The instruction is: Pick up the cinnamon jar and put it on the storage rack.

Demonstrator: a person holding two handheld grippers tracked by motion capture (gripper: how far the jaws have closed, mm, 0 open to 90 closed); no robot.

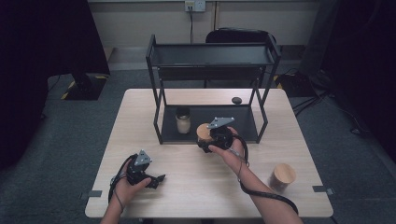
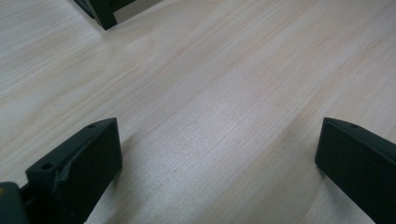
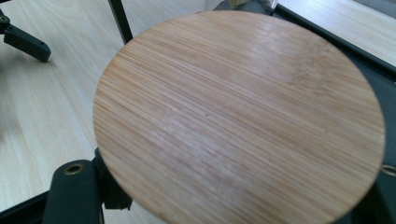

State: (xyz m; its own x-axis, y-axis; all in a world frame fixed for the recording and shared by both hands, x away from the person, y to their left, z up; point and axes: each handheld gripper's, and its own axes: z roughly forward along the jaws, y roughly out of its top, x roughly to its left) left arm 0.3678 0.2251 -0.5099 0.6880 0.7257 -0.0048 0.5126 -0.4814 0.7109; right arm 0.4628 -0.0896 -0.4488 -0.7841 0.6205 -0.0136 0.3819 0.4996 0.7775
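We hold the right gripper (image 1: 208,140) at the front edge of the rack's (image 1: 159,93) lower shelf, its jaws clamped on a jar with a bamboo lid (image 1: 204,132); in the right gripper view that round lid (image 3: 238,116) sits right between the jaws, over the shelf's front rail. Our left gripper (image 1: 159,179) rests low over the table (image 1: 196,186) near its front left, well apart from the rack, with its jaws spread wide and only bare wood between them in the left gripper view. A second jar (image 1: 182,121) stands on the lower shelf to the left of ours, and a third jar (image 1: 282,176) stands on the table at front right.
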